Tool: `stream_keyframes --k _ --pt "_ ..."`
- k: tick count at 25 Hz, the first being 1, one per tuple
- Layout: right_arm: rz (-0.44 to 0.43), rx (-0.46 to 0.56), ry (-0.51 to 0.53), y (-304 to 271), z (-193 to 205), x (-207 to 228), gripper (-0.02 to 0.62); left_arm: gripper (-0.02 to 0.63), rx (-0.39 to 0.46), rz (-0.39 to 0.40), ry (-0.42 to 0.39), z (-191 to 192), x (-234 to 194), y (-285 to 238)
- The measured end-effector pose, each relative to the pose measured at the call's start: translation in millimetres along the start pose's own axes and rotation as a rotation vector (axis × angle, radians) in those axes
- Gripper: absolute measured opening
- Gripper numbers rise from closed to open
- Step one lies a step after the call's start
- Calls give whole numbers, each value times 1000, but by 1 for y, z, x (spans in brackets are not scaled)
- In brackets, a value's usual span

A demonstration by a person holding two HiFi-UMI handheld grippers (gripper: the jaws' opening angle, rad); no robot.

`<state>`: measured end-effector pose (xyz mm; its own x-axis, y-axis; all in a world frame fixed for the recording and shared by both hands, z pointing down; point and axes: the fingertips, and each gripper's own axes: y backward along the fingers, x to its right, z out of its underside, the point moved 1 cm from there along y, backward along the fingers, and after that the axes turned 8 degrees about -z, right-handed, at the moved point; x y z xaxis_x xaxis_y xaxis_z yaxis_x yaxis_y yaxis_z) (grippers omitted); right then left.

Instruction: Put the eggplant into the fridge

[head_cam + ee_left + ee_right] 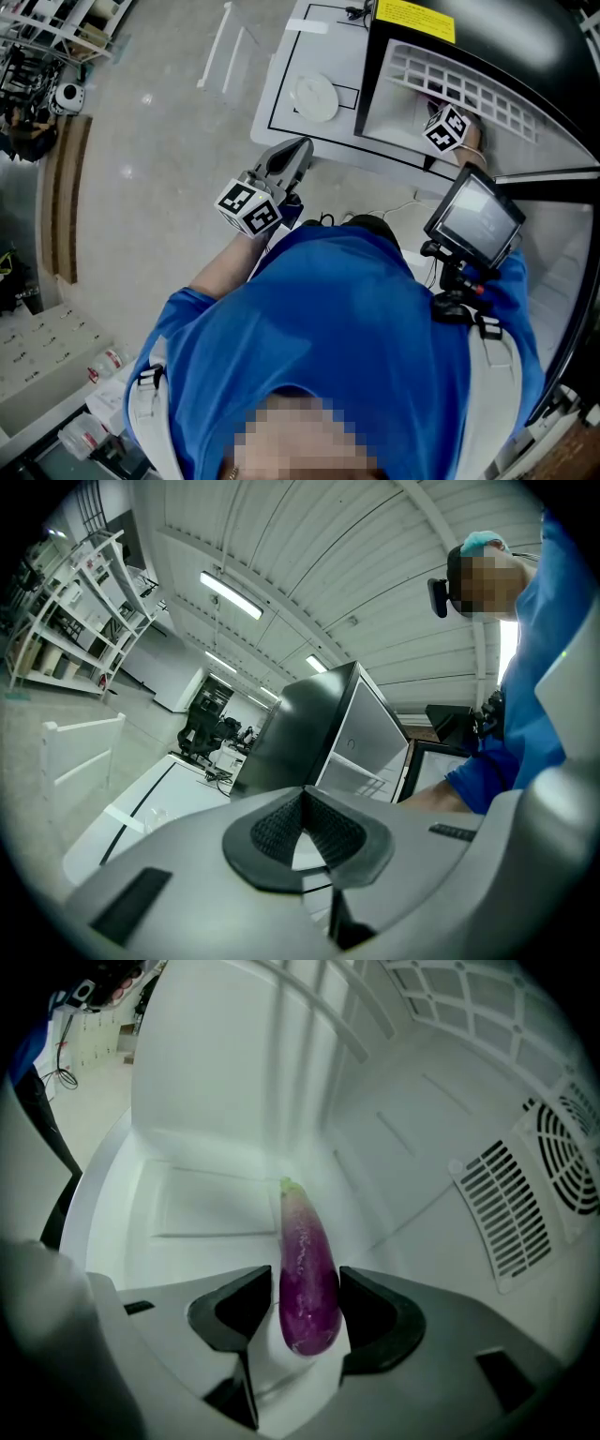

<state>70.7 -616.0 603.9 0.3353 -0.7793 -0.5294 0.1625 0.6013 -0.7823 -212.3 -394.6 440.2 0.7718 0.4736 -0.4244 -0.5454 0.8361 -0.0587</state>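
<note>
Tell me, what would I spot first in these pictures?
The shiny purple eggplant jumps out: it points away between the jaws of the right claw, deep inside the white fridge. Next comes the round fan grille on the fridge's wall at the right. The left claw is shut and empty, outside the fridge.

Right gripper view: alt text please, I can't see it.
A purple eggplant, green stem end pointing away, sits between the right gripper's jaws inside the white fridge; a thin gap shows at one pad, so the grip is uncertain. Vent slots and a round fan grille mark the right wall.
</note>
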Motion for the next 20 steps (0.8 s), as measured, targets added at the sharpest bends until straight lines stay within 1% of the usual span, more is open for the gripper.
stream_keyframes --k 6,11,20 --pt "-7 -9 0 0 0 -1 209 8 -1 5 -1 0 1 0" --pt "20 -7 -4 0 2 3 209 8 4 5 -5 -1 -1 -1" --pt "30 8 -8 7 -3 2 210 8 7 28 -4 -3 0 -7"
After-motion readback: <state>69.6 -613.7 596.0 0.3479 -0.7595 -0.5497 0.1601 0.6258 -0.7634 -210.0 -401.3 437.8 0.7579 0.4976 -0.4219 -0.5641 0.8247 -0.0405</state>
